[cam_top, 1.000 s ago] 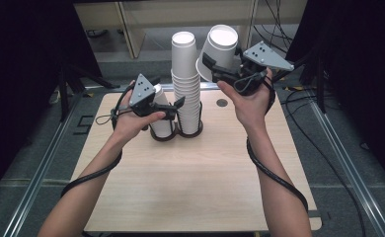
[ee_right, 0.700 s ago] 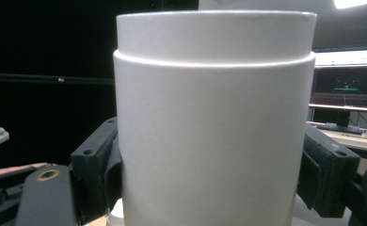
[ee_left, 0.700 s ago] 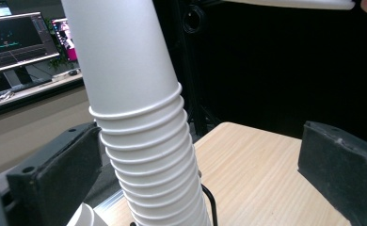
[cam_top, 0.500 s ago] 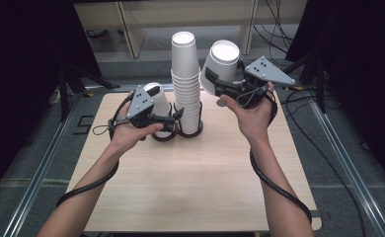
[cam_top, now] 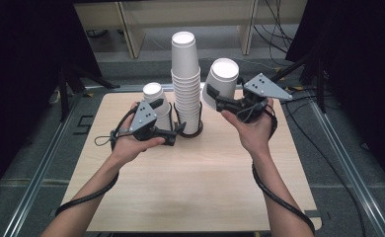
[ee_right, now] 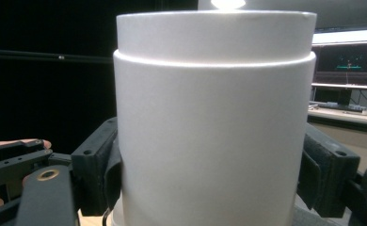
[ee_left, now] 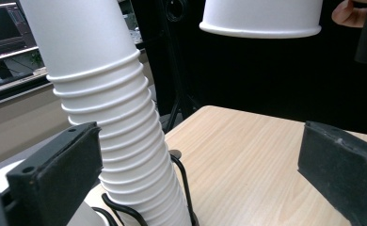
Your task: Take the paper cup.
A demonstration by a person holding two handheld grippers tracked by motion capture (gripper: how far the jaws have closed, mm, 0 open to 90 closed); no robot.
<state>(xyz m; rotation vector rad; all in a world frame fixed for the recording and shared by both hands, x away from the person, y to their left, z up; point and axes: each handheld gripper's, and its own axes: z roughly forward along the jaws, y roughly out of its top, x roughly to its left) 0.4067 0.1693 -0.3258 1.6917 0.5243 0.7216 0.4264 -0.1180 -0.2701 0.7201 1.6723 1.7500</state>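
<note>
The right tool clamps an inverted white paper cup aloft beside the tall white cup stack, probably for restacking; the left tool stands released, steadying position near the stack's base on the desk.

My forearms were bare, no sleeves. Each gripper, left gripper and right gripper, was black, topped with a grey three-cornered plate marked by small dark dots, and trailed a black cable. The jaws were blocky black pads with small screw holes.
</note>
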